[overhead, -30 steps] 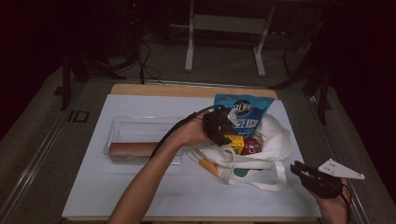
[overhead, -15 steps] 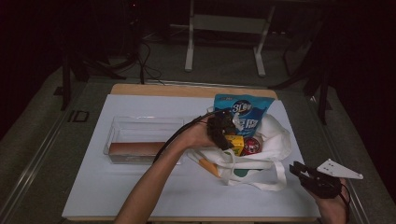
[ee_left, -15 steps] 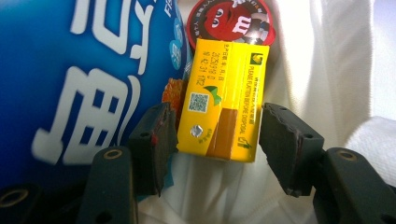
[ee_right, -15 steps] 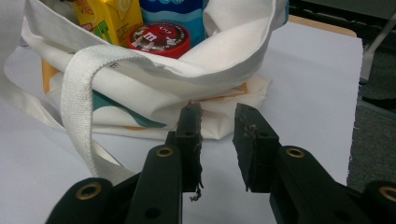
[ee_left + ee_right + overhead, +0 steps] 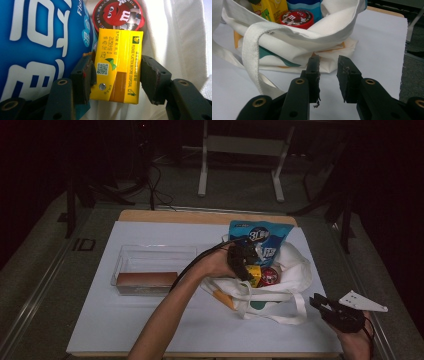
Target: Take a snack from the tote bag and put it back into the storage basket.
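Observation:
A white tote bag [image 5: 285,287] lies open on the white sheet, right of centre. Inside it are a blue snack bag [image 5: 260,237], a red M&M's tin [image 5: 269,276] and a yellow drink carton [image 5: 254,272]. My left gripper [image 5: 243,260] reaches into the bag mouth. In the left gripper view its jaws [image 5: 116,62] press both sides of the yellow carton [image 5: 117,45], with the tin [image 5: 117,12] just beyond and the blue bag [image 5: 40,37] to the left. My right gripper [image 5: 316,300] rests near the table's front right corner. It [image 5: 328,60] stands slightly open with nothing between its jaws, pointing at the tote bag [image 5: 294,47].
A clear plastic container [image 5: 150,255] holding a brown block [image 5: 145,280] sits left of the bag. The bag's straps [image 5: 280,317] trail toward the front. The white sheet [image 5: 150,330] ends near the right gripper; dark floor and table legs lie beyond.
My left gripper has shifted a little to the right and deeper into the bag mouth with the yellow carton. The right gripper has stayed put.

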Motion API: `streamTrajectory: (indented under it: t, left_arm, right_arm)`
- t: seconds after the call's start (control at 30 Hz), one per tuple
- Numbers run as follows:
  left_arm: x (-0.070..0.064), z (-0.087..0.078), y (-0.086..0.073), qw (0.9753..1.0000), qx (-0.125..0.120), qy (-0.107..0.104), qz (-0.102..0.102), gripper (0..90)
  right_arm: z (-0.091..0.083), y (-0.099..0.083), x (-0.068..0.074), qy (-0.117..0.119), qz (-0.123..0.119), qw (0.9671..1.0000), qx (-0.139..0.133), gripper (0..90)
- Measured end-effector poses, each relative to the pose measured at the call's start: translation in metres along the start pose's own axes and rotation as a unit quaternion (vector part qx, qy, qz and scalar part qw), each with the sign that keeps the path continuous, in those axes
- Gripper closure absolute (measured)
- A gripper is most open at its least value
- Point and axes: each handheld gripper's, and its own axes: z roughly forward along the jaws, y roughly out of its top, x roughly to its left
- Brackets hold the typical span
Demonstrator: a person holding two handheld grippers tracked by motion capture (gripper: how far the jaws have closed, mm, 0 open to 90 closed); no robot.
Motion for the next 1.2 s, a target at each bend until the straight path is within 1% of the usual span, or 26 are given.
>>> streamTrajectory:
  t: [0.07,0.13,0.23,0.27,0.33,0.43,0.53,0.63,0.7,1.0,1.2]
  left_arm:
    - [0.0,0.001,0.0,1.0,0.002,0.002,0.002,46.5]
    - [-0.001,0.002,0.001,0.9999,0.01,0.004,0.01,46.3]
    - [-0.002,0.004,0.004,0.9995,0.024,0.005,0.021,46.4]
    - [-0.002,0.005,0.005,0.9991,0.03,0.004,0.028,46.4]
    - [-0.003,0.008,0.006,0.9985,0.04,0.008,0.036,47.0]
    - [-0.002,0.007,0.004,0.9986,0.036,-0.001,0.04,49.3]
    - [-0.003,0.006,0.004,0.998,0.035,-0.001,0.053,50.2]
    - [-0.003,0.006,0.003,0.9975,0.037,-0.005,0.06,50.6]
    - [-0.005,0.005,0.004,0.9968,0.04,-0.005,0.069,50.9]
    - [-0.004,0.002,0.0,0.9962,0.043,-0.006,0.076,51.2]
    - [-0.003,-0.007,-0.005,0.9967,0.032,-0.003,0.075,51.2]
  right_arm:
    - [0.0,0.0,0.0,0.0,0.001,1.0,0.0,71.6]
    - [0.0,0.0,0.0,0.001,0.0,1.0,0.001,71.6]
    - [0.001,0.0,0.0,0.001,-0.001,1.0,0.0,71.6]
    - [0.001,0.0,0.001,0.001,-0.001,1.0,0.001,71.6]
    - [0.002,0.0,0.001,0.002,0.0,1.0,0.002,71.5]
    - [0.002,0.0,0.001,0.002,-0.001,1.0,0.002,71.4]
    - [0.002,-0.001,0.001,0.002,0.0,1.0,0.003,71.4]
    - [0.001,-0.002,0.0,0.001,0.002,1.0,0.002,71.4]
    - [0.0,-0.002,-0.001,0.001,0.003,1.0,0.002,71.3]
    - [-0.001,-0.004,-0.002,-0.001,0.006,1.0,0.003,71.4]
    - [-0.001,-0.005,-0.002,-0.001,0.005,1.0,0.004,71.4]
